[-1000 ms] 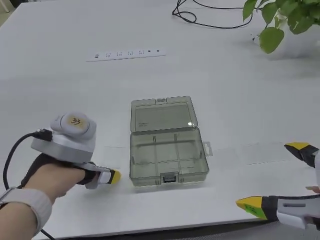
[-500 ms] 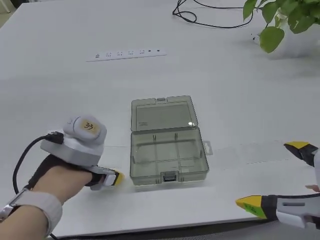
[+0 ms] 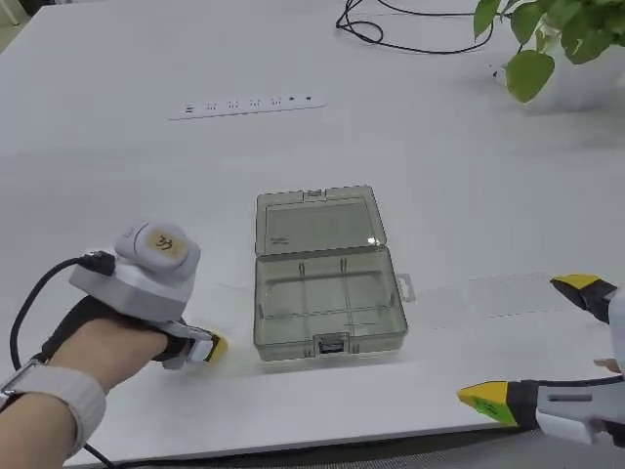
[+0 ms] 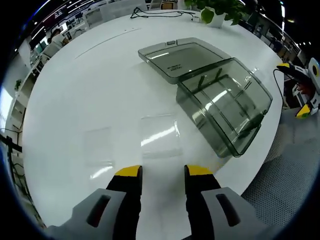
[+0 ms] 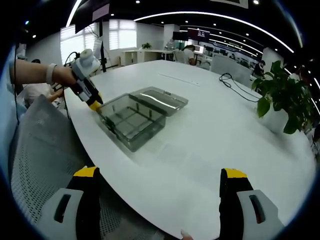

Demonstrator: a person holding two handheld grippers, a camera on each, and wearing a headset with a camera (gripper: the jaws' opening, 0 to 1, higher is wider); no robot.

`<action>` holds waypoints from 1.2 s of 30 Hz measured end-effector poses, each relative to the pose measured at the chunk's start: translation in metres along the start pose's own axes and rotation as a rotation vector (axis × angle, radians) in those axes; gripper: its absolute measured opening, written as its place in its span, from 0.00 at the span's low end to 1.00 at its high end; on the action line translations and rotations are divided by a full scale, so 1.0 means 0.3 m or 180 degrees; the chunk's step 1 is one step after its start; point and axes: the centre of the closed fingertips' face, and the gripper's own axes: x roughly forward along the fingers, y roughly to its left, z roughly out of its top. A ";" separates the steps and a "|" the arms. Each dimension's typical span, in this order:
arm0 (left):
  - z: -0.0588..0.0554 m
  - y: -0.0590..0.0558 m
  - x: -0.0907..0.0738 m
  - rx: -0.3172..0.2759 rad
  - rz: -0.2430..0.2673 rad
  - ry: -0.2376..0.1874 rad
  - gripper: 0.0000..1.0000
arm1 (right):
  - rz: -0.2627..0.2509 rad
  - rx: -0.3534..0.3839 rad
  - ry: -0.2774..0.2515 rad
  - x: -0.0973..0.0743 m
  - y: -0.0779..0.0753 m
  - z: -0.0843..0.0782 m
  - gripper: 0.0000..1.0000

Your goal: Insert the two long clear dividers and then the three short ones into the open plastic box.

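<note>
Our left gripper (image 4: pixel 162 172) gapes narrowly, empty, just short of a flat clear plastic divider (image 4: pixel 159 136); our right gripper (image 5: pixel 160 176) spreads wide, empty.

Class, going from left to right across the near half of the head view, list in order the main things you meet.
The left gripper with yellow-tipped jaws → the open smoky-clear plastic box with its hinged lid laid back → the right gripper with yellow-tipped jaws.
</note>
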 end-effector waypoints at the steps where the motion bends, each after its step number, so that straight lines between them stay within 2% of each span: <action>1: 0.000 -0.002 -0.002 0.0001 -0.0010 -0.0005 0.32 | 0.0001 -0.0005 0.0002 0.000 0.001 0.000 1.00; 14: -0.003 0.006 -0.009 -0.0095 -0.0077 -0.0068 0.30 | 0.0025 -0.0030 -0.0009 0.003 0.015 0.013 1.00; 25: -0.005 0.005 -0.027 -0.0311 -0.0184 -0.0228 0.30 | 0.0078 -0.0035 -0.0025 0.006 0.034 0.026 1.00; 36: 0.011 -0.002 -0.093 -0.0473 -0.0249 -0.0412 0.30 | 0.0048 0.0204 -0.0017 -0.035 0.047 0.064 1.00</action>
